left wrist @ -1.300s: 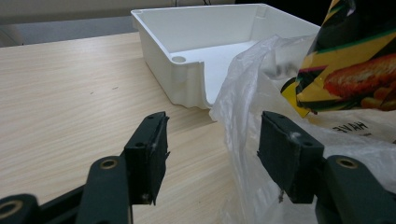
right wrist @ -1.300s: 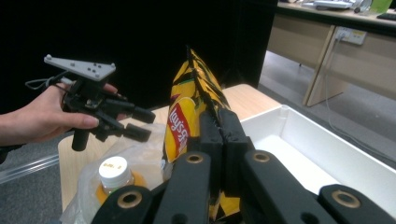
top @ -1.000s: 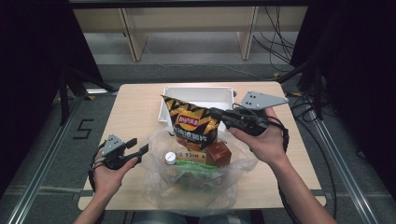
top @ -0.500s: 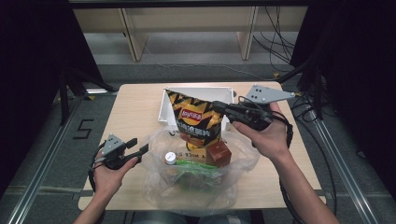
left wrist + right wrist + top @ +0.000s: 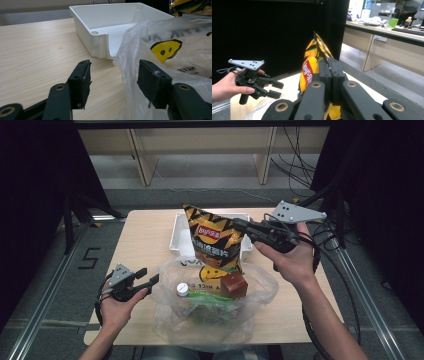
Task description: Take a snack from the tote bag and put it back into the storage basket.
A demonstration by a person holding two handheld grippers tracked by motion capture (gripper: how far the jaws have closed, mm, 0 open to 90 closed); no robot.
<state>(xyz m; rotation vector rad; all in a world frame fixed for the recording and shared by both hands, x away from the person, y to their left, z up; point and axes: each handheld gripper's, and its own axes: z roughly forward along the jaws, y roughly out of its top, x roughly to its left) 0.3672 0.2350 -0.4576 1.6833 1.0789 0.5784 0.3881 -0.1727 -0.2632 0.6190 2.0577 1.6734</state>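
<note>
A yellow and black chip bag [image 5: 214,240] hangs upright over the clear plastic bag [image 5: 250,320] and the front of the white tray [image 5: 177,232]. My right gripper [image 5: 239,226] is shut on its upper right edge. In the right gripper view the jaws [image 5: 329,65] pinch the chip bag's [image 5: 310,65] crimped edge. My left gripper [image 5: 148,275] stands open at the plastic bag's left side. In the left gripper view the plastic bag [image 5: 175,57] bulges in front of the right jaw, and the pads [image 5: 113,75] stay apart. The left gripper [image 5: 275,89] also shows far off in the right gripper view.
Inside the plastic bag lie a white-capped bottle [image 5: 182,289], a brown box [image 5: 234,285] and a green packet [image 5: 210,297]. The tray [image 5: 100,15] holds nothing that I can see. Bare wood [image 5: 140,240] lies left of the tray. Cables trail off the table's right side.
The right gripper has lifted the chip bag a little higher and to the right. The left gripper has stayed where it was.
</note>
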